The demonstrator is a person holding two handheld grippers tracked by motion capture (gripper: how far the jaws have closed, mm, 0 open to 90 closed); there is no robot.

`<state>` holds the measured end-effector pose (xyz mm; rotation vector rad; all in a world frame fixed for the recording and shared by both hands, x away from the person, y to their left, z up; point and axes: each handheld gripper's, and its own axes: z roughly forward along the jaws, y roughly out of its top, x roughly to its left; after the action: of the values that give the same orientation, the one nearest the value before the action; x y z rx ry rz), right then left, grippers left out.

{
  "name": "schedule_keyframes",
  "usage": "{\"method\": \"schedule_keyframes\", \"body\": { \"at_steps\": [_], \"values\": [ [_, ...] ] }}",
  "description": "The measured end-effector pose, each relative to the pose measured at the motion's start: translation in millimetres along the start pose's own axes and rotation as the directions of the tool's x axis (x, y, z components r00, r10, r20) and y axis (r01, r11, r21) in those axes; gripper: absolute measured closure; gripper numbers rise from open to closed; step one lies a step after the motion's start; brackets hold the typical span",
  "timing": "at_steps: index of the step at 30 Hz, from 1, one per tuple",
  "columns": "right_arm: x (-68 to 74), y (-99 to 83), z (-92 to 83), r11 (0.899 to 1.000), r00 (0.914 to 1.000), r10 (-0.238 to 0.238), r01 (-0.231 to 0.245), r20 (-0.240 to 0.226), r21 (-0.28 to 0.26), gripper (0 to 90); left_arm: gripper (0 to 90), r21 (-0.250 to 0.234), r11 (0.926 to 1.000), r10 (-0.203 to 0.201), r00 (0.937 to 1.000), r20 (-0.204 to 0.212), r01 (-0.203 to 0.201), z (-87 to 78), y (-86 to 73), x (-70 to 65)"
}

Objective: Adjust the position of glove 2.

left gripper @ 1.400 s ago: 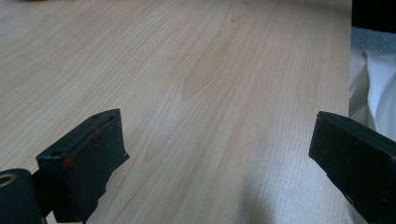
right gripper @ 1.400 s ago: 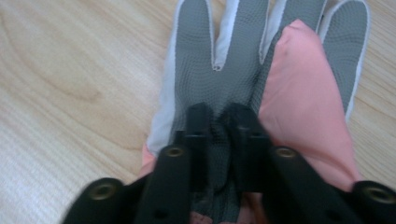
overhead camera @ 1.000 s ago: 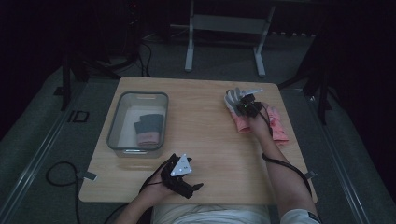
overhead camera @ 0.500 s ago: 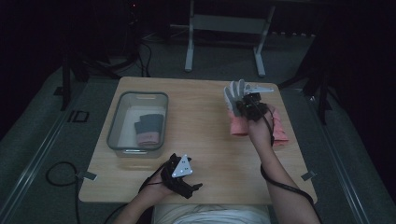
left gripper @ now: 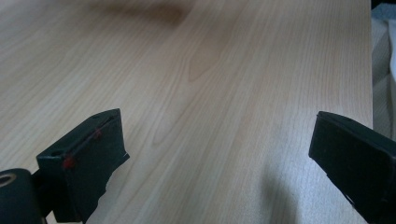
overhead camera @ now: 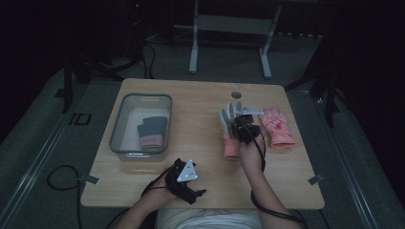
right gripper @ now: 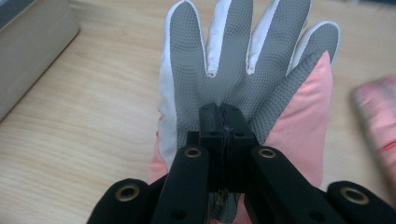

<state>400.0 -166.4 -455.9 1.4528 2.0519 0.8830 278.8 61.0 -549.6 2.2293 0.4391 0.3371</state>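
While the right gripper (right gripper: 223, 140) pinches the pink-and-grey glove (right gripper: 243, 60) with its jaws fully closed on the palm fabric, the glove hangs lifted over the tabletop (overhead camera: 200, 105), fingers pointing away from the person, long axis running near to far. Its likely destination, the clear bin (overhead camera: 125, 122) holding 1 folded glove (overhead camera: 152, 134), lies well to the left of it. A 2nd pink glove (overhead camera: 276, 128) lies just right. By the near edge, the left gripper (left gripper: 219, 154) sits wide open, empty.
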Motion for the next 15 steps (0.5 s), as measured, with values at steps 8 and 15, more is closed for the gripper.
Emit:
{"method": "schedule_keyframes", "body": {
  "at_steps": [8,15],
  "values": [
    [18.8,-14.9,38.8,0.996,0.9990,0.042,-0.040,-0.018,0.082,88.8,3.2,0.013,0.9996,0.026,0.9997,-0.007,-0.025,0.2,-0.5,-2.6],
    [24.4,-13.9,67.1,0.990,0.9955,0.093,-0.091,-0.018,0.111,88.2,3.2,0.025,0.9994,0.025,0.9997,0.004,-0.026,-0.3,-3.7,-2.1]
  ]
}}
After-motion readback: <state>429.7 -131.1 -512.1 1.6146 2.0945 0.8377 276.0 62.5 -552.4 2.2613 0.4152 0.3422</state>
